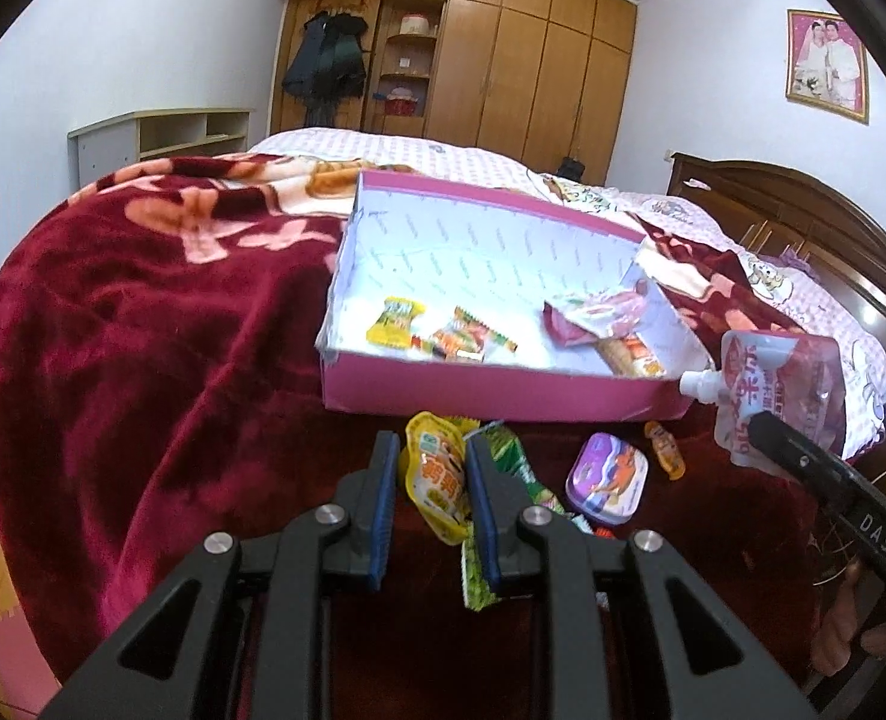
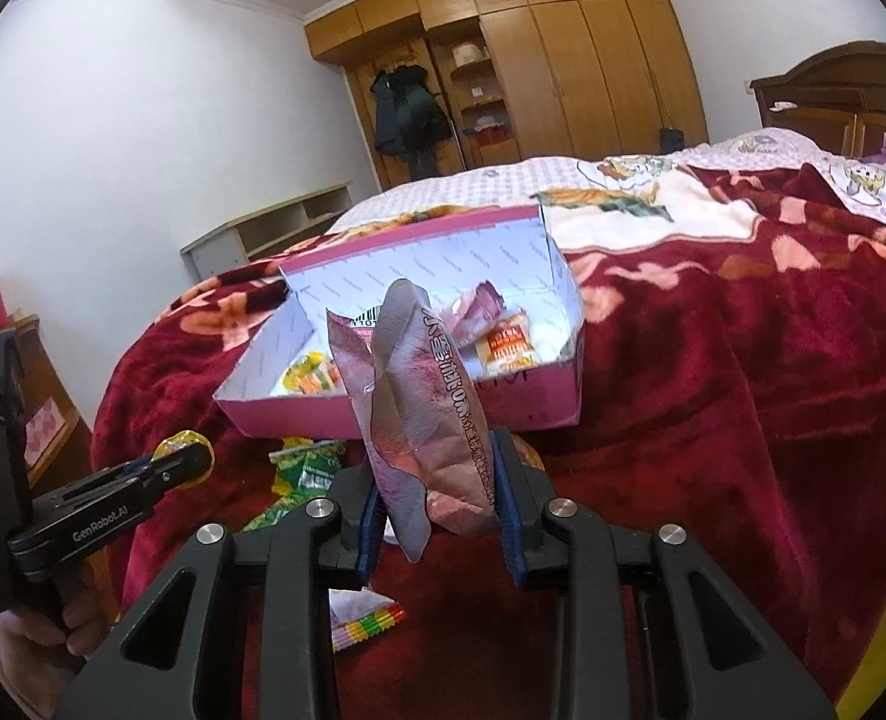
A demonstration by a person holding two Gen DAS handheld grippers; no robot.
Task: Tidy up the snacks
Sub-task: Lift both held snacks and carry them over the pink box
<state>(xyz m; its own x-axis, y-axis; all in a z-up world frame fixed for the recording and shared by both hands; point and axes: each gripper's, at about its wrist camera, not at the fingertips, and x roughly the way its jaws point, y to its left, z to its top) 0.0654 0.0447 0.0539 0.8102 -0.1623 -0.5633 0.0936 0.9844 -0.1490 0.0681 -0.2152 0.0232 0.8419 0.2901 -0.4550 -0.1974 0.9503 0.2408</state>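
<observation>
The left gripper (image 1: 428,498) has its jaws clamped on a yellow packet (image 1: 437,474), held just short of the pink box (image 1: 491,399) that sits on the red blanket (image 1: 143,330). The right gripper (image 2: 437,504) has its jaws closed on a spout pouch (image 2: 428,414), which stands upright between them, in front of the box's near wall.

The likeliest slip is with the pouch: it is glossy, soft and pinched low down, so most of its bulk rises above the jaws and could tip or slide free on the way over the wall. The box rests on soft bedding and its right wall already splays outward, so a knock from either gripper could shift or tilt it and spill what is inside. The two grippers are also near each other, heading for the same opening, and could collide.

The yellow packet is small, crinkled and printed in orange. The pouch is pale pink-grey with red lettering and a white cap, seen from the left wrist. Several small packets already lie in the box. A green packet (image 1: 512,462), a purple tin (image 1: 608,477) and a small orange sweet (image 1: 665,450) remain on the blanket before it.
</observation>
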